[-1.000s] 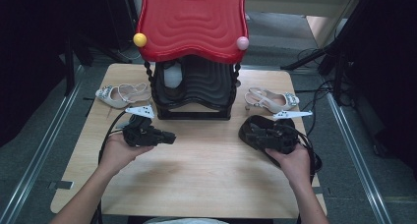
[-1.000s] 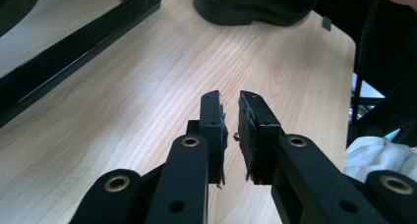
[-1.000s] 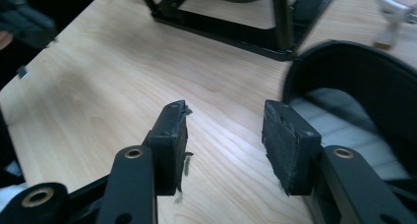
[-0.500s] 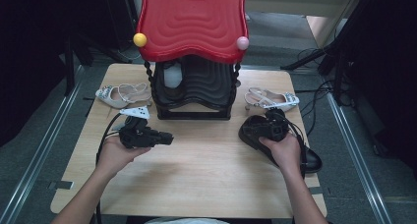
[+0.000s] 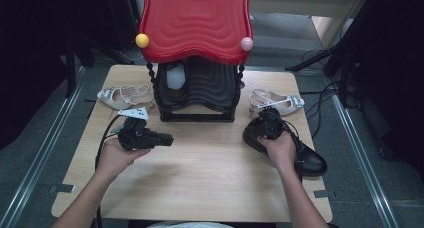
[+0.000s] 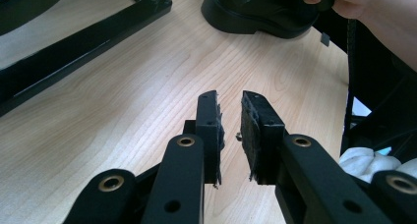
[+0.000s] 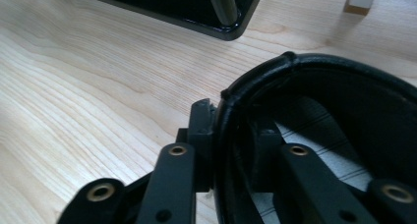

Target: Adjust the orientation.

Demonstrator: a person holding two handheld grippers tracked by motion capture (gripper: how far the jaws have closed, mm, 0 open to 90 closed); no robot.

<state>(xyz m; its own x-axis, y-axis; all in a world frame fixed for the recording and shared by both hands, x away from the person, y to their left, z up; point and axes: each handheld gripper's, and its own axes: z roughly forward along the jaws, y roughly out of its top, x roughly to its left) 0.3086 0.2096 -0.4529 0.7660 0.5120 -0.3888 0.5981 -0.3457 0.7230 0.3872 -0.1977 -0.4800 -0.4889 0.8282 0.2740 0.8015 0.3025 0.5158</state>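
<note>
A black leather shoe [image 5: 312, 160] lies on the wooden table [image 5: 210, 178] at the right, and its heel end also appears in the left gripper view [image 6: 255, 13]. My right gripper [image 5: 264, 129] sits over the shoe's heel opening. Its jaws have just been closing and now clamp the collar of the shoe [image 7: 344, 86], one jaw outside and one inside [image 7: 231, 118]. My left gripper [image 5: 169, 138] is held low over the table at the left and points right. Its jaws [image 6: 230, 98] stand a narrow gap apart with nothing between them.
A black shoe rack [image 5: 197, 115] with a red wavy roof [image 5: 195, 18] stands at the back middle, with a pale object [image 5: 175, 78] inside. One white sandal [image 5: 122, 95] lies to its left and another [image 5: 277, 100] to its right. Cables trail off the right edge.
My right hand has moved left and down onto the black shoe, and its jaws have closed on the shoe's collar. The left hand has stayed almost still.
</note>
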